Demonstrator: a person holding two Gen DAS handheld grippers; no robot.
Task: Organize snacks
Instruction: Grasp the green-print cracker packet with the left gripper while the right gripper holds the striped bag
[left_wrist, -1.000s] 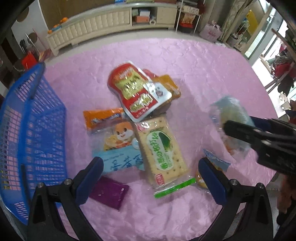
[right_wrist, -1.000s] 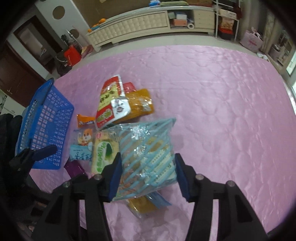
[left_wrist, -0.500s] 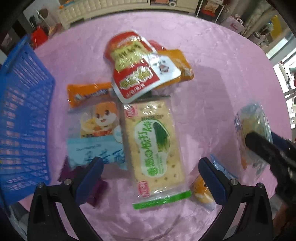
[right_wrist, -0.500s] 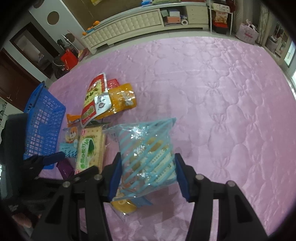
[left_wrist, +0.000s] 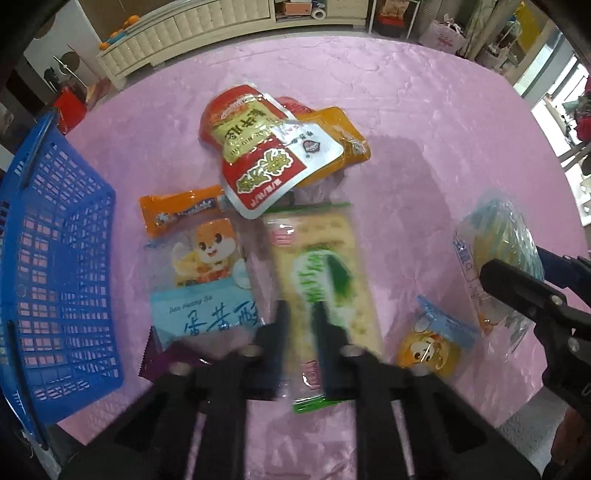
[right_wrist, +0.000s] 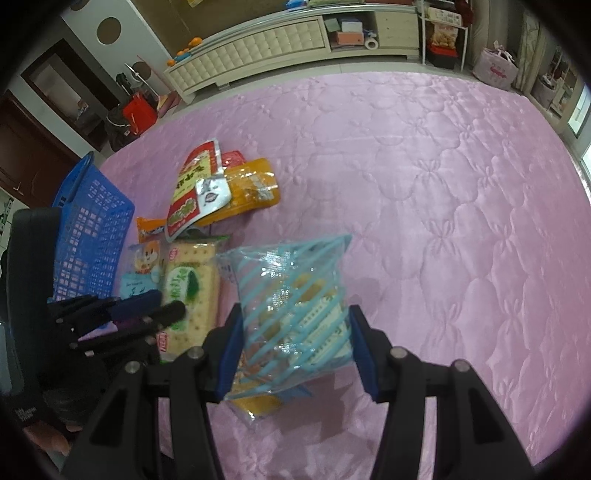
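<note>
My left claw (left_wrist: 301, 325) has just snapped closed, its fingers clenched on the green cracker pack (left_wrist: 325, 273) lying straight ahead of me at twelve o'clock. At ten o'clock lies the light blue squirrel packet (left_wrist: 207, 280), with the orange bar (left_wrist: 177, 212) beyond it. At nine o'clock stands the blue basket (left_wrist: 55, 266). My right claw (right_wrist: 295, 350) grasps the blue-striped clear bag (right_wrist: 291, 306), off at three o'clock. Farther, at twelve, the red pouch (left_wrist: 266, 162) overlaps a yellow packet (left_wrist: 340, 136) on the pink quilt (left_wrist: 424, 110).
</note>
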